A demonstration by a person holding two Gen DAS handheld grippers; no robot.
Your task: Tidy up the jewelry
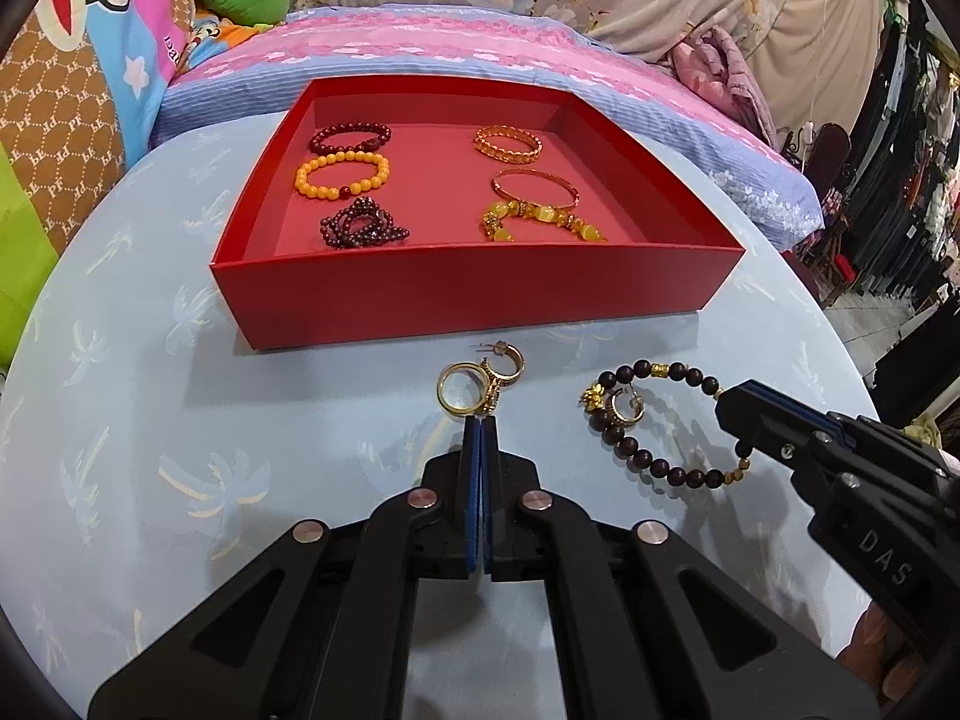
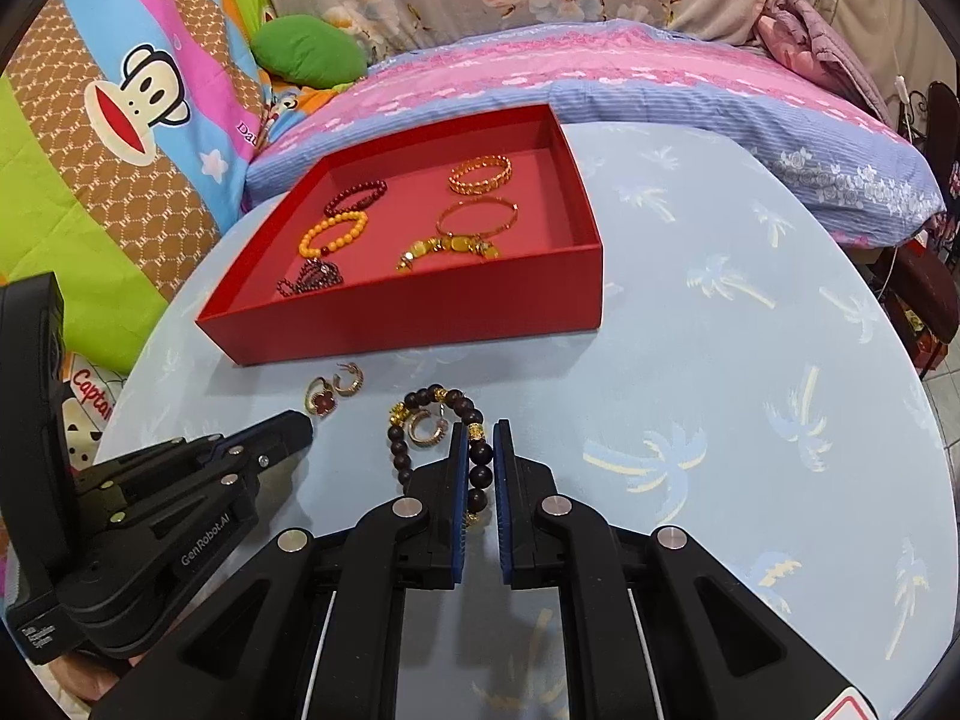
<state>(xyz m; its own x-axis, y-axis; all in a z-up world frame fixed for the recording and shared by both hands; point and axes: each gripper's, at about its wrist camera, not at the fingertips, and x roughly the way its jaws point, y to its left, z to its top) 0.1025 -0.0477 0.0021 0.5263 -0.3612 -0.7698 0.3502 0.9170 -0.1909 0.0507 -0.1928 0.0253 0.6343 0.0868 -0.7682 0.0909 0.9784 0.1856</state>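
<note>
A red tray (image 1: 474, 294) (image 2: 420, 315) on the light blue table holds several bracelets. In front of it lie a gold ring (image 1: 459, 390) (image 2: 318, 399), a gold hoop earring (image 1: 507, 363) (image 2: 348, 381), and a dark beaded bracelet (image 1: 666, 426) (image 2: 432, 420) with a second hoop earring (image 1: 624, 405) (image 2: 427, 427) inside its loop. My left gripper (image 1: 482, 420) (image 2: 300, 420) is shut and empty, its tips just short of the ring. My right gripper (image 2: 481, 427) (image 1: 729, 402) has its jaws narrowly apart around the bracelet's right side, beads between the pads.
The round table (image 2: 750, 360) has a palm-tree cloth. A bed with a pink and blue cover (image 1: 480, 54) lies behind the tray. Cartoon-print cushions (image 2: 132, 96) stand at the left, furniture and clothes (image 1: 900, 210) at the right.
</note>
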